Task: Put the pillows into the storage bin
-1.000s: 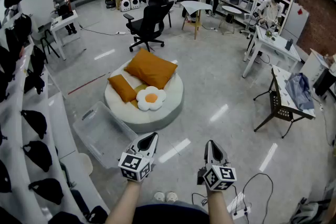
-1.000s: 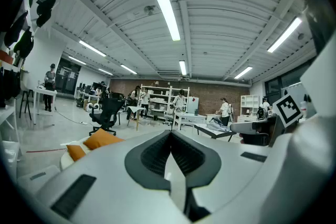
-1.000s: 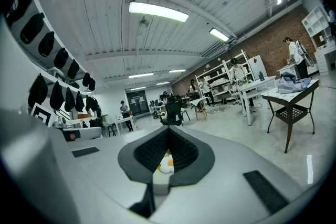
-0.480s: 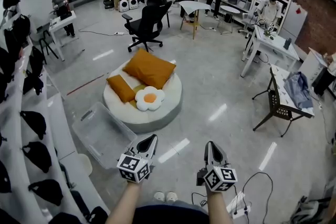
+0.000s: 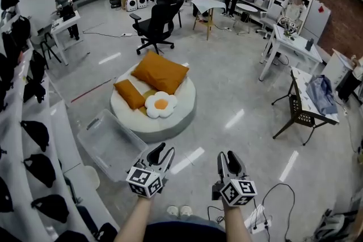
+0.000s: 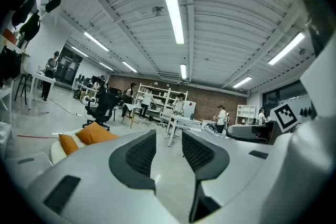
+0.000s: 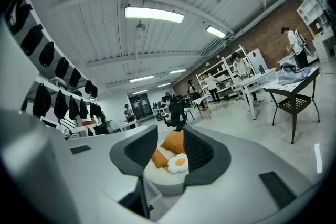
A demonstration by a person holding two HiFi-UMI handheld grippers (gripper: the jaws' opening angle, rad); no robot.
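Orange pillows (image 5: pixel 160 72) top the round pouffe (image 5: pixel 173 121), storage bin (image 5: pixel 110 144) beside it; my left tongs (image 5: pixel 163 151) and right tongs (image 5: pixel 228 155) just opened, empty.

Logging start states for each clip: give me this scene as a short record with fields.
pillows: big orange pillow, small orange pillow, egg pillow, all on the round cushion
bin: clear, empty, beside cushion
left hand-held gripper: jaws have just been opening, nothing between
right hand-held gripper: jaws have just been opening, nothing between
task: not begun
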